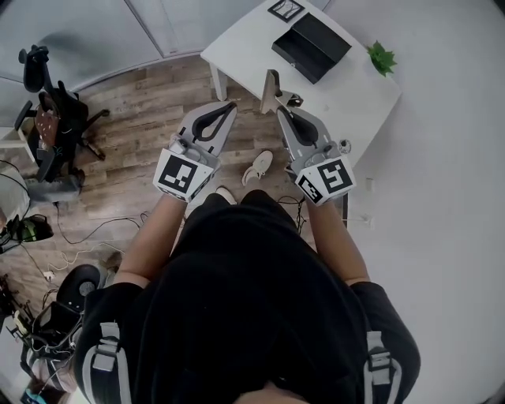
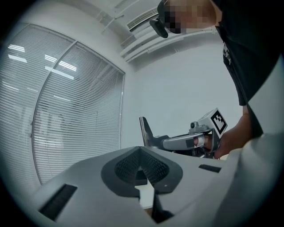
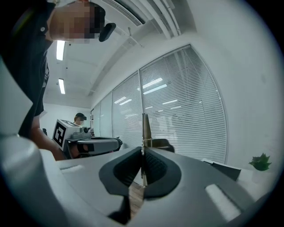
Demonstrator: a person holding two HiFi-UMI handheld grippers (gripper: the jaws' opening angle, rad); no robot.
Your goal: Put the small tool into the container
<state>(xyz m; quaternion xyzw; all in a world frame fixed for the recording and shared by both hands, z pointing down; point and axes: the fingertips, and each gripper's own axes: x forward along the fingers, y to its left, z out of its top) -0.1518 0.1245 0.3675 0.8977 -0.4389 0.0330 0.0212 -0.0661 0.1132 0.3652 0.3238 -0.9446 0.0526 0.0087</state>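
The small tool (image 1: 271,88) is a thin flat blade. My right gripper (image 1: 282,110) is shut on its lower end, and the blade (image 3: 144,128) stands straight up from the closed pads. My left gripper (image 1: 230,106) is held level with it, to its left, shut with nothing between the pads (image 2: 153,165). The left gripper view shows the right gripper (image 2: 195,139) and the tool (image 2: 144,131) side-on. The container, an open black box (image 1: 312,46), lies on the white table (image 1: 252,39) beyond both grippers.
A small green plant (image 1: 381,57) and a framed card (image 1: 286,9) share the table. A black office chair (image 1: 51,118) and cables lie on the wood floor to the left. A light shoe (image 1: 257,166) is below. Window blinds (image 3: 186,106) stand ahead.
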